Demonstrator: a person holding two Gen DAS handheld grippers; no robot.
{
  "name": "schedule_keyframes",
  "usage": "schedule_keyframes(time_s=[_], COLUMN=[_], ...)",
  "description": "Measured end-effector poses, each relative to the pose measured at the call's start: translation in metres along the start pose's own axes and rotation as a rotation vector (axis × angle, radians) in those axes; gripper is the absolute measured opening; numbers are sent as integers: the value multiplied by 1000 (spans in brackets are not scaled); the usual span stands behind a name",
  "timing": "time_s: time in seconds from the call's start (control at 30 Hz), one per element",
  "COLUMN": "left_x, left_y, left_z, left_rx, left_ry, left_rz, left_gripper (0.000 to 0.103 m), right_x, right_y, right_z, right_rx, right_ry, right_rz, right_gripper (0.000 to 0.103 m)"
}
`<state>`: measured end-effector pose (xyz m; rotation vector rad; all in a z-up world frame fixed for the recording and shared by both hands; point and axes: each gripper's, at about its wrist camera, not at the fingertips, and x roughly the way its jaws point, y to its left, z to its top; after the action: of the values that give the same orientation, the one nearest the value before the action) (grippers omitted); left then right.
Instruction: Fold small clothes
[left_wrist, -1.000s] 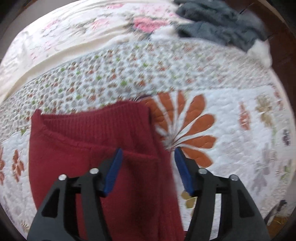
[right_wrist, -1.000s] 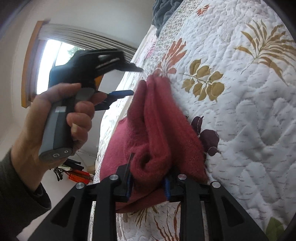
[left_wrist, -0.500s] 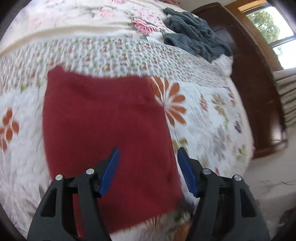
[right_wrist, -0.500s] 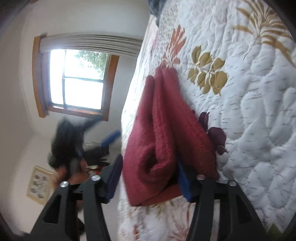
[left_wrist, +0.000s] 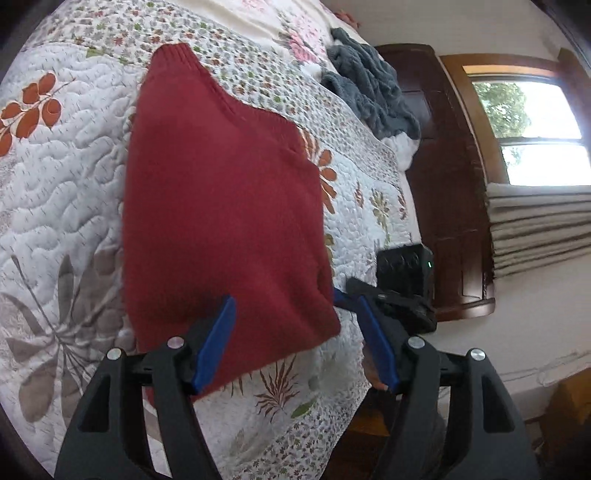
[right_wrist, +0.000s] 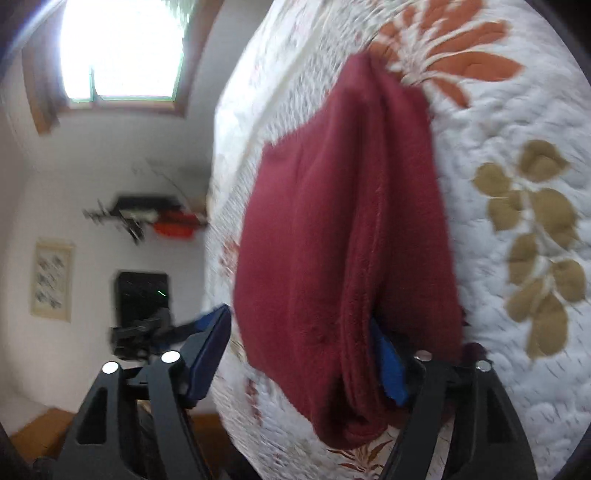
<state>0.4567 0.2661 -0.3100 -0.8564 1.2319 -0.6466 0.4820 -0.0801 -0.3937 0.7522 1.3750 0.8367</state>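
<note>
Since a second ago right gripper (right_wrist: 299, 354) unclamped from red knit garment (left_wrist: 221, 206), jaws apart around its folded edge | left gripper (left_wrist: 295, 339) spread, empty above it | garment folded flat on quilt (left_wrist: 55, 192) | withdraw straight back, no snagging.

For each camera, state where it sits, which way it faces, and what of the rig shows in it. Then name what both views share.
Left wrist: sits on the left gripper, looking down across the folded red garment on the quilt toward the window; its open fingers show, and the right gripper beyond.
Right wrist: sits on the right gripper, facing along the garment's folded edge; its open fingers straddle it, with the left gripper blurred beyond.
Shared: garment, quilt, both grippers.
</note>
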Motion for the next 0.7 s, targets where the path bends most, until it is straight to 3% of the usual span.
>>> schedule_keyframes(time_s=[0.07,0.17,0.23,0.3,0.4,0.53,0.6,0.63,0.67,0.7], left_x=[1,5,13,23,38,52,57,58,57,55], left_y=[0,-1,-5,-9,-5,11,15,13,12,10], left_z=[-1,-4,-7,-13,-18,-22,-25,-26,-26,-27], left_rx=[11,22,50,84,86,43,39,40,41,45], left_ry=[9,25,53,91,127,153,165,165,164,164], left_rz=[-10,-34,-29,-21,-17,-1,15,13,3,-10], left_gripper=[66,66,65,65,65,65,65,65,65,65], right_x=[5,-3,-23,-36,-29,-19,-15,-14,-12,-9], right_y=[11,18,18,16,7,5,6,6,12,17], right_z=[0,-1,0,3,7,13,18,18,18,15], right_rx=[-55,-110,-119,-118,-103,-67,-22,-31,-80,-112], right_ry=[33,25,-25,-60,-31,-37,-51,-46,-43,-51], right_rz=[-94,-186,-185,-189,-164,-124,-95,-96,-145,-183], right_gripper=[25,18,16,16,19,58,60,42,16,16])
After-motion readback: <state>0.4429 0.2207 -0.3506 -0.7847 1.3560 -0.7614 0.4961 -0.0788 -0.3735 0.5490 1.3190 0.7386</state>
